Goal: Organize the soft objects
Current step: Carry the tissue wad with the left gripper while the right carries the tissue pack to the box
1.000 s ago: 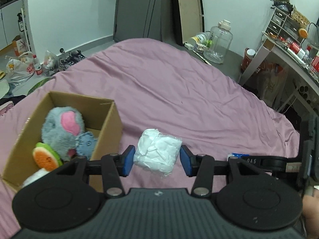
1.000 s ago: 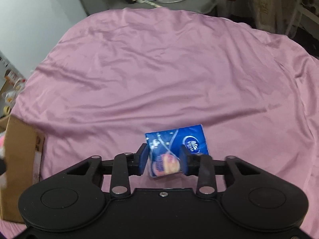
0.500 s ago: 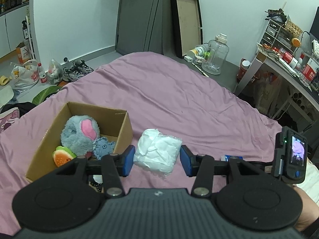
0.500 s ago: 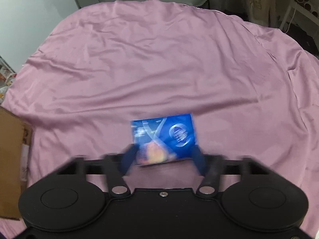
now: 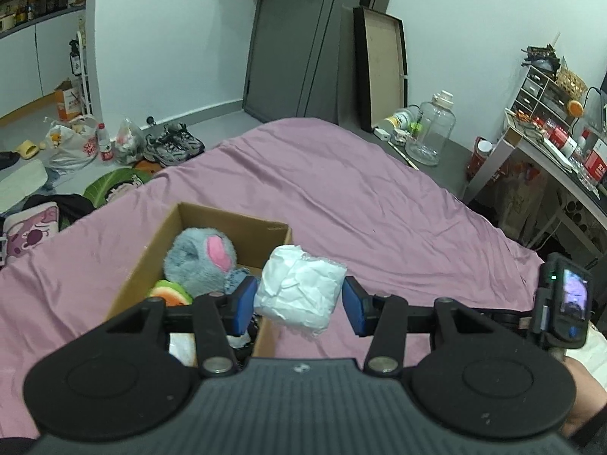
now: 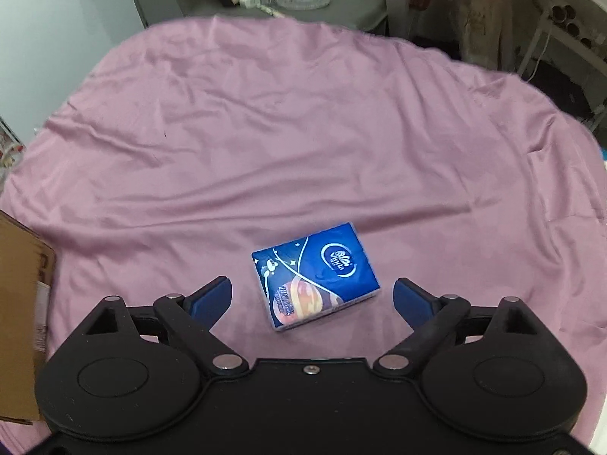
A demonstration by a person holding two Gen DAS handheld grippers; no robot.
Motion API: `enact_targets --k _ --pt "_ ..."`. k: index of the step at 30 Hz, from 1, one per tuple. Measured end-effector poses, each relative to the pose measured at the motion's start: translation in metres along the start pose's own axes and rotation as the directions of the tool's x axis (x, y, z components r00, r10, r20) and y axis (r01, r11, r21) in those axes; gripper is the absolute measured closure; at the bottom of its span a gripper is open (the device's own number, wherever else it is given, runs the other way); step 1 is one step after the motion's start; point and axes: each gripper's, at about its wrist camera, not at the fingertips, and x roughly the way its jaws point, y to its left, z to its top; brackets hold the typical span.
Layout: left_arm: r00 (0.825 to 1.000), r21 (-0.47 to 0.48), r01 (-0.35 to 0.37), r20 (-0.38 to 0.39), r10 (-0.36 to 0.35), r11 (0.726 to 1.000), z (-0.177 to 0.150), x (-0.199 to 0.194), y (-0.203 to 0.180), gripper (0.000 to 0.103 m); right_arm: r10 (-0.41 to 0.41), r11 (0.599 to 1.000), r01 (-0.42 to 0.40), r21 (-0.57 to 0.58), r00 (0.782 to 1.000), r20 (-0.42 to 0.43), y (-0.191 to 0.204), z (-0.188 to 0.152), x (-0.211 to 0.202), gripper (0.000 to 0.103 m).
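Note:
My left gripper is shut on a white tissue pack and holds it in the air above the right edge of a cardboard box. The box holds a grey and pink plush, a watermelon-slice toy and a small blue plush. My right gripper is open, its fingers on either side of a blue tissue pack that lies flat on the pink bedsheet. The box's corner also shows in the right wrist view.
The bed's far edge meets a grey nightstand with a large clear jug. A cluttered desk stands to the right. Shoes, bags and cushions lie on the floor to the left. The right gripper's body sits at the left view's right edge.
The right gripper has opened and let go of the blue tissue pack, which now lies on the sheet. The left gripper has risen with the white pack, now over the box's right edge.

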Motion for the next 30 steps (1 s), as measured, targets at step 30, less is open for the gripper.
enact_targets --k 30 --pt "0.992 -0.03 -0.122 -0.005 0.122 0.992 0.015 -0.003 0.06 0.055 0.062 0.992 -0.053 -0.119 0.995 0.072 0.018 -0.006 -0.035 0.025"
